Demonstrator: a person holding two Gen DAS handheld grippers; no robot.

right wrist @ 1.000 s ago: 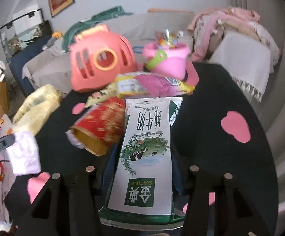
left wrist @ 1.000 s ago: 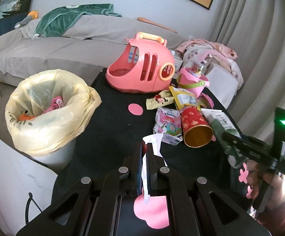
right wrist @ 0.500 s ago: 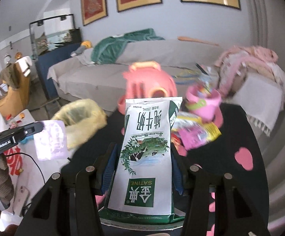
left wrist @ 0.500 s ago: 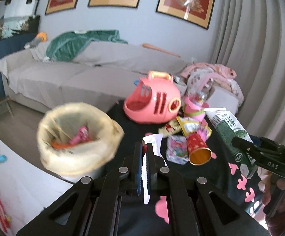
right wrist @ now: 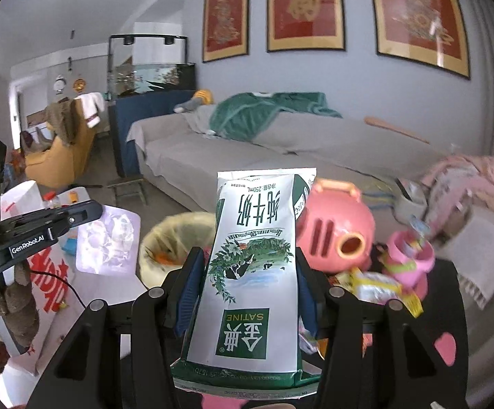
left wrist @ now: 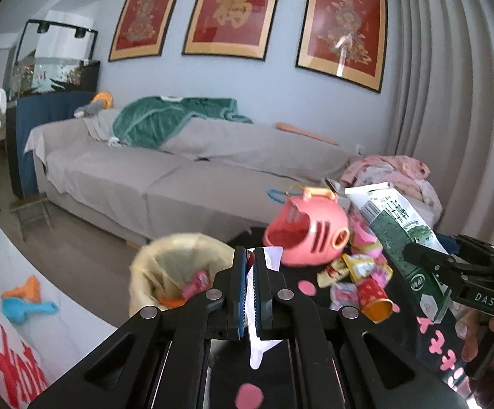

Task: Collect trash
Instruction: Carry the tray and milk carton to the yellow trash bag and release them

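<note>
Your left tongs (left wrist: 250,272) pinched a wrapper (left wrist: 258,323); your right tongs (right wrist: 247,293) clamped the carton (right wrist: 252,272). The bin (left wrist: 178,266) lay ahead-left, nearer the left.

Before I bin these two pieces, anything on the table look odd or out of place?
Nothing looks damaged or spilled. The pink toy carrier and pink toy bucket stand on the black table among the snack wrappers, so they could be mistaken for trash. The red paper cup lies on its side.
</note>
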